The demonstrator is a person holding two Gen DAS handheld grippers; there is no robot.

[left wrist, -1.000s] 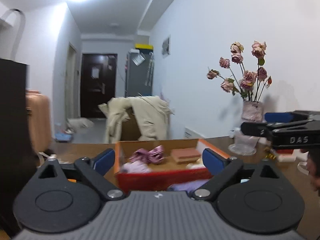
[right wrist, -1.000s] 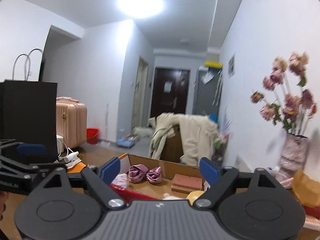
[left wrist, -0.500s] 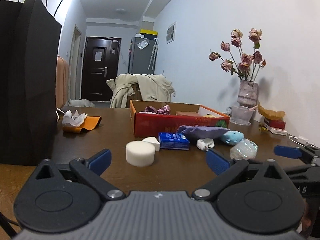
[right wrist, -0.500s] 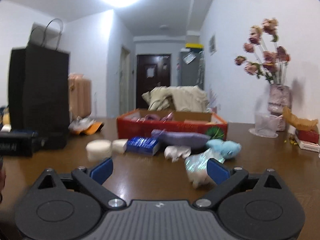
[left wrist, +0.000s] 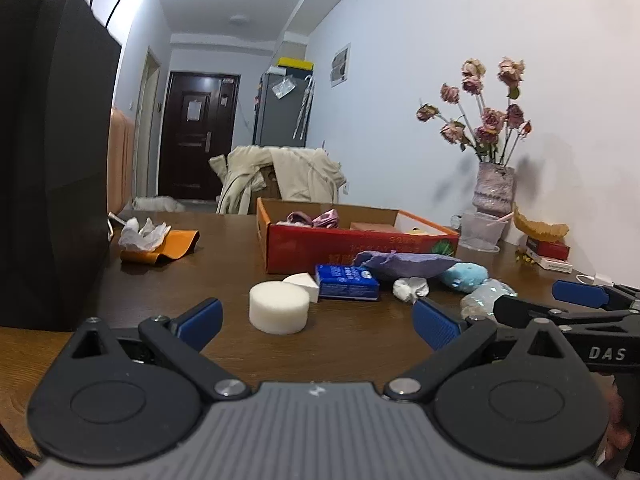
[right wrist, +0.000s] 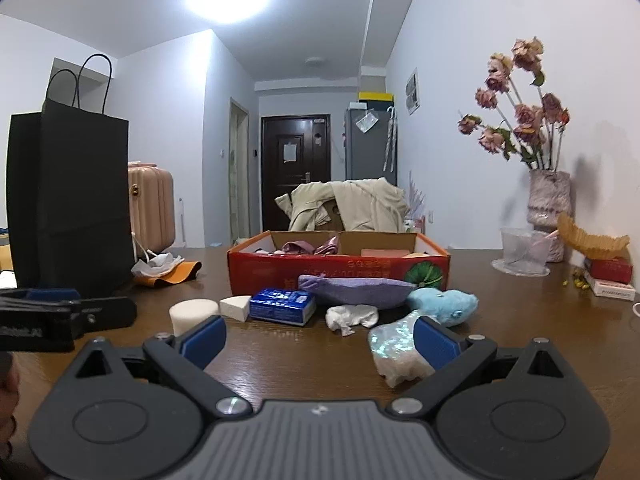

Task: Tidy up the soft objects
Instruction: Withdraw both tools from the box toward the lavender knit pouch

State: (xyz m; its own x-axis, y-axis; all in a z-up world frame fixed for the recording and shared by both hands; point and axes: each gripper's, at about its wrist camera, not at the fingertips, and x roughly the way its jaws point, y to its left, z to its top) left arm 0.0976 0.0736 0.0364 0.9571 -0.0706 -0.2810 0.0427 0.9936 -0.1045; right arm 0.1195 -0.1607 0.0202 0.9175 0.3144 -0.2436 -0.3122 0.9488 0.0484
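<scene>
Left wrist view looks low across a dark brown wooden table (left wrist: 360, 344), and the left gripper (left wrist: 316, 318) hangs just above it with its 2 blue-padded fingers spread wide and nothing between them. Using the shallow red cardboard box (left wrist: 344, 246) as the landmark: it sits open-topped toward the far side of the table, with pink fabric bows (left wrist: 316, 218) and a brownish rectangular block (left wrist: 370, 227) inside. Just in front of the box lies a row of soft things: a white cylindrical foam sponge (left wrist: 279, 307) nearest the left gripper, a small white wedge sponge (left wrist: 303, 282) touching it behind, a blue plastic tissue pack (left wrist: 346, 281) beside that, a long lilac cloth pouch (left wrist: 408, 263) against the box's front wall, a crumpled white cloth scrap (left wrist: 410, 288), a light blue plush toy (left wrist: 464, 276), and an iridescent shiny soft pouch (left wrist: 482, 298). Left of the box lie an orange folded sheet (left wrist: 166, 249) with crumpled white tissue (left wrist: 142, 234) on it, and farther left stands a tall black paper bag (left wrist: 48, 168). Right of the box stands a pinkish vase of dried roses (left wrist: 494, 194). In the right wrist view the right gripper (right wrist: 318, 338) is likewise released, fingers wide apart and empty, with the iridescent pouch just beside its right fingertip.
</scene>
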